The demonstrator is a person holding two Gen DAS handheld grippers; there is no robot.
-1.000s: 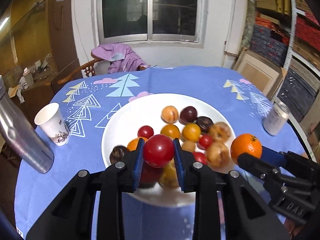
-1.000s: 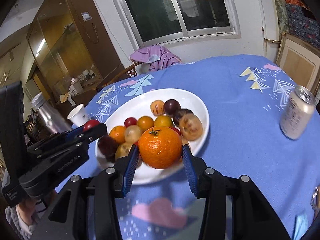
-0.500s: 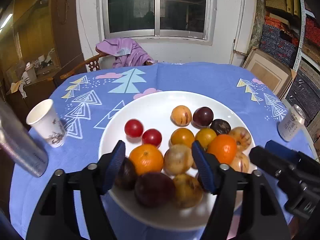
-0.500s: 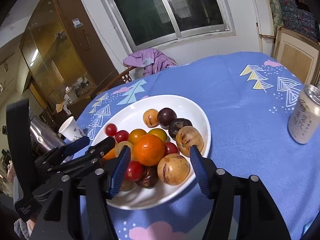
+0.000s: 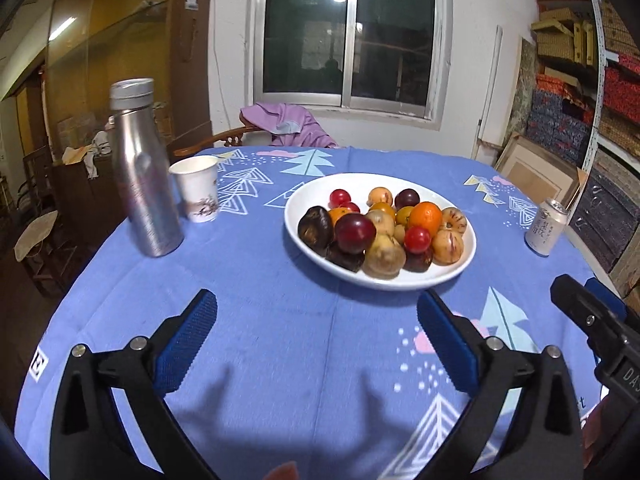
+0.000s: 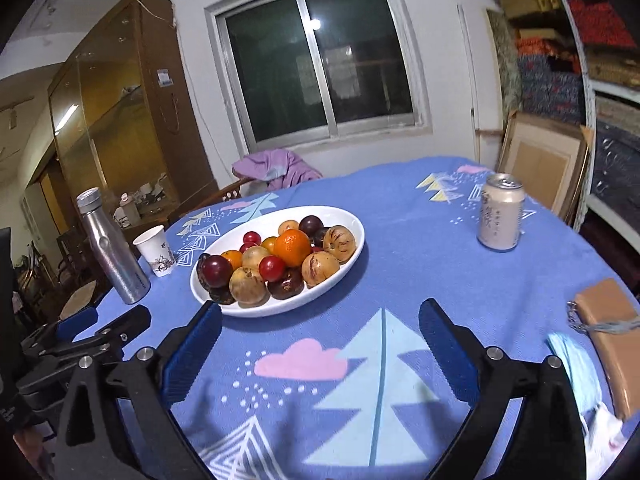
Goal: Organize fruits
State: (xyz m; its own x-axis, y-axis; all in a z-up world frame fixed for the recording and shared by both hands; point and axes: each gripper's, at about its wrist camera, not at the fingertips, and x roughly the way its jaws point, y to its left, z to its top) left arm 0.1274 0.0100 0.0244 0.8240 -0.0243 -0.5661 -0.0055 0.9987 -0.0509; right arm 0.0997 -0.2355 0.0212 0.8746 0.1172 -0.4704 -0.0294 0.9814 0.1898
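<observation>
A second earlier the left gripper [image 5: 316,340] had clamped a red fruit and the right gripper [image 6: 320,344] an orange over the white plate [image 5: 460,268]. By this moment both fruits lay on the heap: the orange [image 5: 425,216] high on the pile, a small red fruit [image 5: 417,239] just in front of it. Both grippers had drawn back from the plate and hung over bare blue cloth on the worktop [image 5: 260,280], their jaws opening wide with nothing between them. No fruit showed loose on the cloth in either view, so the gathering looked finished or nearly so.

The left wrist view showed the steel bottle [image 5: 142,172] and paper cup [image 5: 198,190] large and close, with the right gripper's tip at its right edge. Only the right wrist view showed a brown pouch [image 6: 612,332] and a crumpled light-blue item [image 6: 572,364] at the worktop's near right, and it showed the drinks can [image 6: 500,216] larger.
</observation>
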